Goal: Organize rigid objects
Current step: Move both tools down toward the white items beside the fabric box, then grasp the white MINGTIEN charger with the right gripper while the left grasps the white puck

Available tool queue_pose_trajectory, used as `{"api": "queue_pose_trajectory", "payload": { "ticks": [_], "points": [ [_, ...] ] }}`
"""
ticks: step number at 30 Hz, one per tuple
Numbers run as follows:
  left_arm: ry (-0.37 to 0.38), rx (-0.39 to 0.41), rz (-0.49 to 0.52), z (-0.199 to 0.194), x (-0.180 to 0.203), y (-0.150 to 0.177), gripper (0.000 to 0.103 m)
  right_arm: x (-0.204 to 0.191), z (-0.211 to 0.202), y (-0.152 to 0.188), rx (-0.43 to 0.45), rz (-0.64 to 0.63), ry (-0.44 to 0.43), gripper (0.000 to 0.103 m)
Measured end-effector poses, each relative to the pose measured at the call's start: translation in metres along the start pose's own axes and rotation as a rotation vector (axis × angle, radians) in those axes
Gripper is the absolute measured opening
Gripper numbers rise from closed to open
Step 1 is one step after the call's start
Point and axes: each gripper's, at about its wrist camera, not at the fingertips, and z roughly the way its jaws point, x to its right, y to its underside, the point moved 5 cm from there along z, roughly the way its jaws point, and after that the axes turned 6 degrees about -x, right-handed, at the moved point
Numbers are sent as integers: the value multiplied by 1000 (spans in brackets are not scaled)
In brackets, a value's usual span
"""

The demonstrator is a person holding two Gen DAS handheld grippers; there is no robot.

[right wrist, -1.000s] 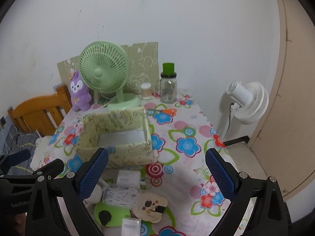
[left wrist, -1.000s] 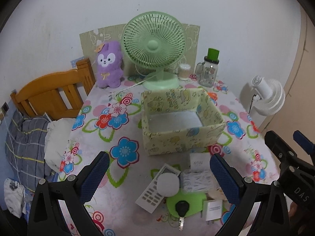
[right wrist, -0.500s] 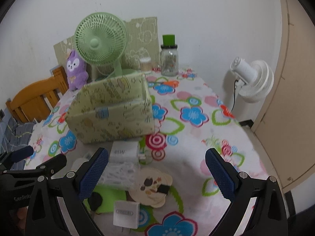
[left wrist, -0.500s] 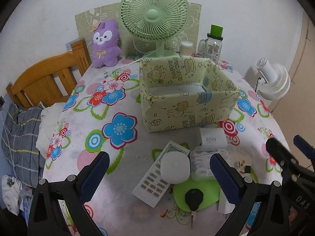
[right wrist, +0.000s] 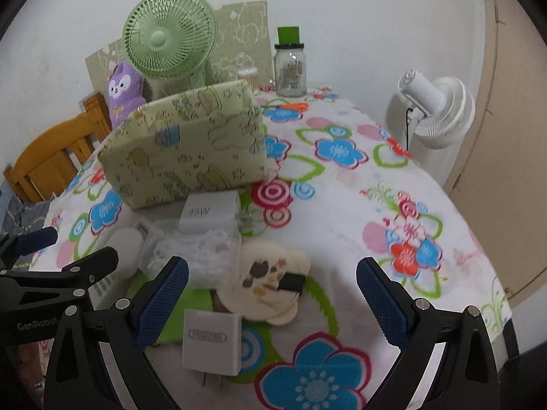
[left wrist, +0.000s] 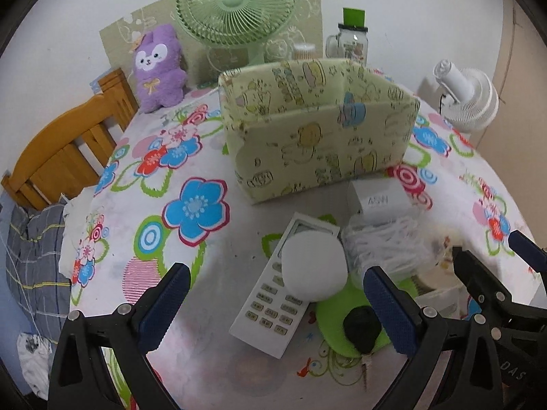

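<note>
A yellow-green patterned storage box [left wrist: 318, 130] [right wrist: 188, 150] stands mid-table. In front of it lies a clutter: a white remote [left wrist: 273, 307], a white round puck [left wrist: 312, 266] resting on it, a clear case of white cable [left wrist: 386, 246] [right wrist: 191, 256], a white 45W charger [left wrist: 379, 198] [right wrist: 210, 212], a black car key [left wrist: 362, 324] on a green pad [left wrist: 333, 314], a cream bear-shaped piece [right wrist: 270, 280] and a white plug adapter [right wrist: 212, 341]. My left gripper [left wrist: 277, 311] hangs open over the remote and puck. My right gripper [right wrist: 270, 307] is open above the adapter and bear piece.
At the table's back stand a green desk fan [left wrist: 236, 3], a purple plush toy [left wrist: 157, 65], a glass jar with a green lid [left wrist: 352, 41] and a small cup [left wrist: 302, 51]. A wooden chair [left wrist: 61, 150] is left; a white floor fan [right wrist: 434, 109] is right.
Both grippers have dropped lower and moved closer to the objects in front of the box; the clutter now looks larger and sits between the fingers. Both stay open.
</note>
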Motion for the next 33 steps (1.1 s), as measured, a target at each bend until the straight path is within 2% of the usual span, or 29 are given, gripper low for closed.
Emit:
{"api": "queue_pose_trajectory", "payload": {
  "ticks": [7, 21, 23, 26, 30, 33],
  "points": [
    [-10, -22, 24, 12, -4, 6, 102, -16, 14, 21, -33, -81, 38, 90],
    [23, -33, 34, 20, -5, 7, 102, -26, 10, 35, -64, -58, -33, 87],
    [24, -37, 38, 20, -4, 8, 102, -29, 12, 37, -77, -74, -37, 76],
    [25, -39, 42, 20, -4, 12, 102, -32, 13, 40, -90, -62, -72, 68],
    [27, -50, 35, 21, -4, 16, 102, -37, 16, 44, -115, -52, -102, 67],
    [30, -53, 19, 20, -5, 18, 102, -41, 10, 47, -95, -100, -87, 67]
  ]
}}
